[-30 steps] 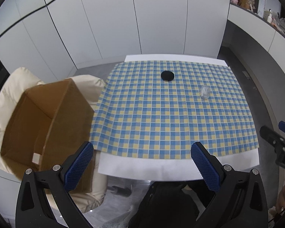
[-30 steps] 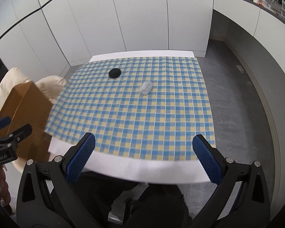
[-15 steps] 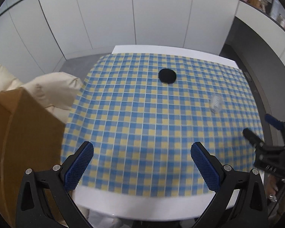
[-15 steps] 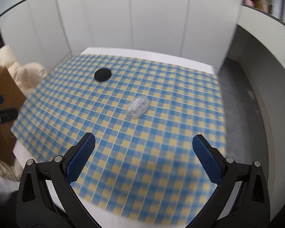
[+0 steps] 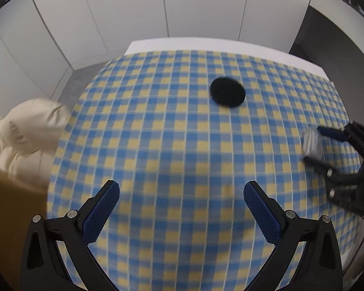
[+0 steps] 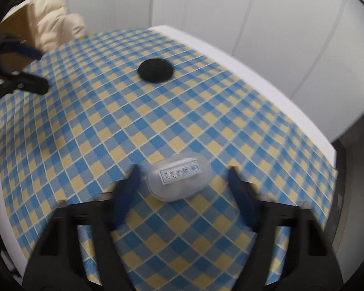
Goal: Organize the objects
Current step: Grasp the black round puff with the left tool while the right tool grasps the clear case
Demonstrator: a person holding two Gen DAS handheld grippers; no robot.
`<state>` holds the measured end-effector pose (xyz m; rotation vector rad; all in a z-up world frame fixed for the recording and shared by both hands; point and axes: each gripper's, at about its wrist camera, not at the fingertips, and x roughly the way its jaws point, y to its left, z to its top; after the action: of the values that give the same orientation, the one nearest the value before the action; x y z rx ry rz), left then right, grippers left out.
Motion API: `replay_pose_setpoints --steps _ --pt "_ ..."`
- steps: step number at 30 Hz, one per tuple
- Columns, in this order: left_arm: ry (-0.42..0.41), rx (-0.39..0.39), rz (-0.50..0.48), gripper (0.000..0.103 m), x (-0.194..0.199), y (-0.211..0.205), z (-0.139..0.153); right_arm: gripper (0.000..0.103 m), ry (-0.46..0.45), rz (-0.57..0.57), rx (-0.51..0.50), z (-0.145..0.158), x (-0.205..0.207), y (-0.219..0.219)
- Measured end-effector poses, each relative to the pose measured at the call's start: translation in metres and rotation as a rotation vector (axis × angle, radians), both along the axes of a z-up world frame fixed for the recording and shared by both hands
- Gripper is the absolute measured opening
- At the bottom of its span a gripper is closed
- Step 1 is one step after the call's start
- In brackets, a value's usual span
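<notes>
A small clear plastic case [image 6: 178, 176] with a label lies on the blue and yellow checked cloth [image 6: 109, 133]. My right gripper [image 6: 184, 181] is open, its jaws on either side of the case, not closed on it. The case also shows in the left wrist view [image 5: 313, 143] between the right gripper's fingers [image 5: 332, 133]. A flat black round disc [image 5: 227, 91] lies farther back on the cloth; it also shows in the right wrist view [image 6: 154, 69]. My left gripper [image 5: 180, 196] is open and empty above the cloth, short of the disc.
A brown cardboard box [image 5: 9, 208] stands at the table's left side on a cream padded chair [image 5: 24, 131]. White cabinet panels [image 5: 201, 7] rise behind the table. The table's white edge [image 5: 206, 42] shows beyond the cloth.
Both grippers moved forward and down over the table. The right gripper closed in around the clear case and its jaws have narrowed. The left gripper came nearer the black disc.
</notes>
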<state>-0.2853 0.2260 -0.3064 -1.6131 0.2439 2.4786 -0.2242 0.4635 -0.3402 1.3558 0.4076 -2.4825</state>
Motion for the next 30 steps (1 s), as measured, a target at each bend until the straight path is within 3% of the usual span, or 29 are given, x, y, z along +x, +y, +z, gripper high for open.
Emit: replay_pose_setpoints --steps 4,10,15,16,17,18,19,24,30 --pt "0.052 0.03 -0.064 0.102 -0.017 0.02 -0.01 0.059 0.01 -0.094 -0.038 0.0 -0.005 0.004" --pt "0.071 -0.034 -0.072 0.102 -0.058 0.054 -0.028 0.059 0.017 -0.417 -0.175 0.008 -0.013 0.027" --pt "0.086 -0.075 -0.006 0.099 -0.093 0.074 -0.044 0.059 0.054 -0.655 -0.106 0.016 -0.021 0.037" --pt "0.087 -0.039 0.009 0.094 -0.099 0.074 -0.045 0.059 0.052 -0.69 -0.1 0.017 -0.023 0.039" --pt "0.092 -0.015 0.013 0.077 -0.102 0.075 -0.044 0.059 0.04 -0.723 -0.107 0.017 -0.026 0.042" --pt "0.093 0.014 0.008 0.068 -0.104 0.075 -0.042 0.059 0.031 -0.738 -0.114 0.018 -0.026 0.047" --pt "0.088 0.031 -0.009 0.043 -0.106 0.078 -0.039 0.059 0.017 -0.761 -0.117 0.018 -0.027 0.049" --pt "0.127 0.014 -0.076 0.042 -0.094 0.088 -0.016 0.059 -0.013 -0.785 -0.122 0.017 -0.025 0.05" --pt "0.121 0.044 -0.046 0.043 -0.087 0.079 0.012 0.059 -0.041 -0.781 -0.119 0.025 -0.025 0.048"
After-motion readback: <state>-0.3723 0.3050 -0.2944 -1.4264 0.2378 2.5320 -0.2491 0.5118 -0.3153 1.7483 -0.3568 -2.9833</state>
